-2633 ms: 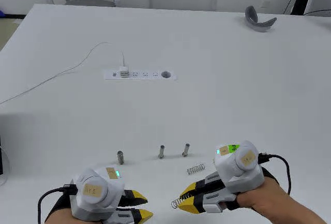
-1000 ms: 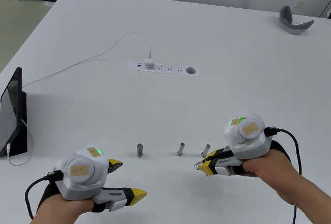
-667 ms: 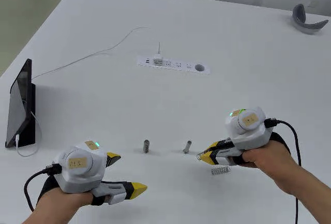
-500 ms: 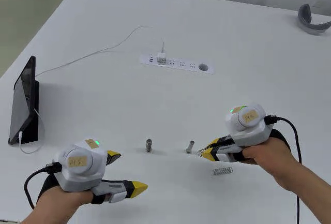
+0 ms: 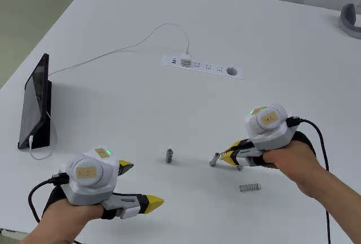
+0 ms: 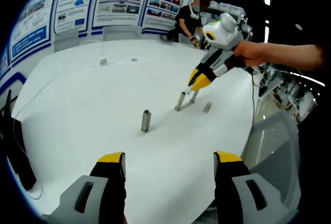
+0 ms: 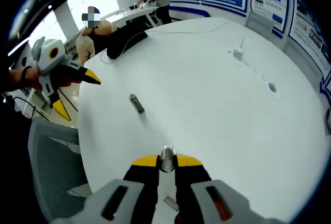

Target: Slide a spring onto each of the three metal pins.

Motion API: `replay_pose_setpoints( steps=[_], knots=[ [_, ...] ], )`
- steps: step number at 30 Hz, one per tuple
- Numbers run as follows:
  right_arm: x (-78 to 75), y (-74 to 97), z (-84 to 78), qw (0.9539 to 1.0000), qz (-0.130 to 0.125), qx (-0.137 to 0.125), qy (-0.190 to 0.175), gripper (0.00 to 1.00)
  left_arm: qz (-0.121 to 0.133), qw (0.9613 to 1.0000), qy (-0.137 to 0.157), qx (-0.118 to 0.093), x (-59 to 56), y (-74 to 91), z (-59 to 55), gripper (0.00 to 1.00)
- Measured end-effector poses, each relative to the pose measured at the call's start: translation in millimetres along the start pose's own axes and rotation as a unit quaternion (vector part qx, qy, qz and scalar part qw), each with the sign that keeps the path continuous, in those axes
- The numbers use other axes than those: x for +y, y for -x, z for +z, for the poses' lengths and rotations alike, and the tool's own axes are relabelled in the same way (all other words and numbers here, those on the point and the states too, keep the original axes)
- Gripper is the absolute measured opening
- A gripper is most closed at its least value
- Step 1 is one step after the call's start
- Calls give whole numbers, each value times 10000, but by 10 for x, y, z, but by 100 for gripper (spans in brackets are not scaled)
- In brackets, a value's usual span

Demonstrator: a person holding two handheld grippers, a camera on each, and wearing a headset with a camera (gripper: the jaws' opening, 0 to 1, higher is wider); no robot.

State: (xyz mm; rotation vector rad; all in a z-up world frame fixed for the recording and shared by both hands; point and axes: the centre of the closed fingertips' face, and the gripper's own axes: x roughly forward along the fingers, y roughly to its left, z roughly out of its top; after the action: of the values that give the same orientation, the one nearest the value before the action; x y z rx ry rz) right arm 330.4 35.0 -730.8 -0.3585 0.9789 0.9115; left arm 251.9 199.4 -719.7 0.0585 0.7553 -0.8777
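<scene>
Pinching a spring (image 7: 166, 159) end-on between its yellow tips, the right gripper (image 5: 227, 157) has its jaws drawn almost together, with just the coil between them. In the head view those tips sit just right of the bare middle pin (image 5: 214, 159), which stands on the white table (image 5: 141, 114); whether the held coil touches that pin I cannot tell. The right pin (image 6: 195, 96) stands close behind the middle one in the left gripper view, directly under the right gripper's tips, and in the head view it is mostly hidden below that gripper.

To the left, well apart from both, the left pin (image 5: 169, 155) stands upright with a coil already around its shaft. A loose spring (image 5: 250, 187) lies flat on the table near the right hand, on the near side of the pins.

The left gripper (image 5: 140, 183) is held at the near left, its jaws spread wide with nothing between them, pointing toward the left pin.

At the far side lies a white power strip (image 5: 203, 66); a dark tablet (image 5: 35, 104) stands at the left edge.
</scene>
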Motion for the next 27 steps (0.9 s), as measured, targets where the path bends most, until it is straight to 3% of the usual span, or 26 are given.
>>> replay_pose_setpoints(
  steps=[12, 19, 27],
  knots=[
    [-10, -115, 12, 9998, 70, 175, 85, 13, 1, 10000, 64, 22, 21, 14, -39, 70],
    [-18, -136, 66, 9998, 66, 151, 99, 13, 8, 10000, 91, 29, 35, 22, -53, 70],
    [2, -199, 86, 9992, 55, 233, 316, 13, -2, 10000, 92, 29, 18, 13, -46, 69]
  ],
)
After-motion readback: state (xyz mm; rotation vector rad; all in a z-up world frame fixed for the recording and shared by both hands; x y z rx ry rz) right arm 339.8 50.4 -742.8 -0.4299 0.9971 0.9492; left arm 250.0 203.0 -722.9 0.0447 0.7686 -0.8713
